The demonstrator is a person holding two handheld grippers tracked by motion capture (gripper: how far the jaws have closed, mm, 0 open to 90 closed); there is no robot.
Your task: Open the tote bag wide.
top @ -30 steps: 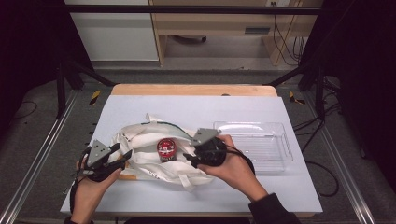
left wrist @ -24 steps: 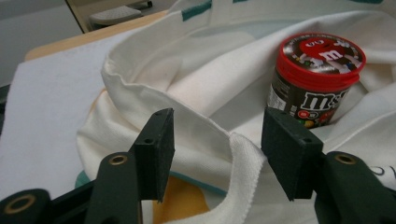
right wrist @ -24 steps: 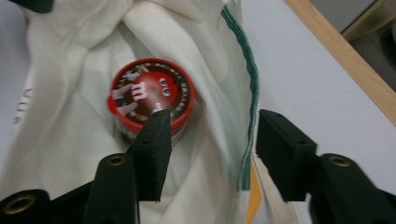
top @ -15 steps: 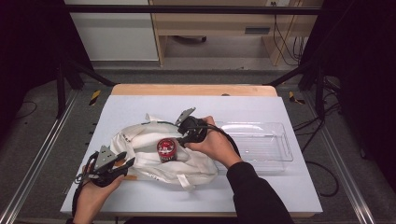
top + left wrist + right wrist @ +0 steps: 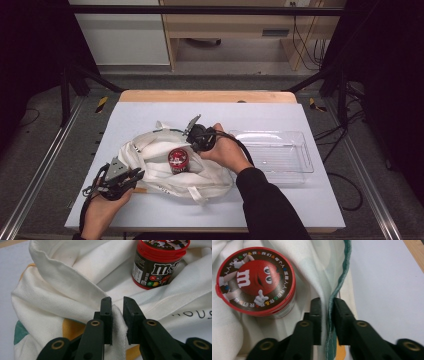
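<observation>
A white cloth tote bag (image 5: 150,167) lies on the table left of centre. A red-lidded M&M's tub (image 5: 178,159) stands upright in its mouth. My left gripper (image 5: 136,175) is at the bag's near left edge. In the left gripper view the left gripper (image 5: 117,302) is shut on a fold of the white bag (image 5: 75,267), with the tub (image 5: 157,262) beyond it. My right gripper (image 5: 194,140) is at the bag's far rim. In the right gripper view the right gripper (image 5: 327,302) is shut on the green-stitched rim of the bag (image 5: 338,287), beside the tub (image 5: 254,281).
A clear plastic tray (image 5: 300,172) sits to the right of the bag, close to the right hand. The pale table mat (image 5: 320,205) has bare room at the front right and along the back. Black frame rails run down both sides.
The right gripper has swung from the bag's near right side to its far rim. The left gripper slid slightly toward the front. The bag's mouth stands wider around the tub.
</observation>
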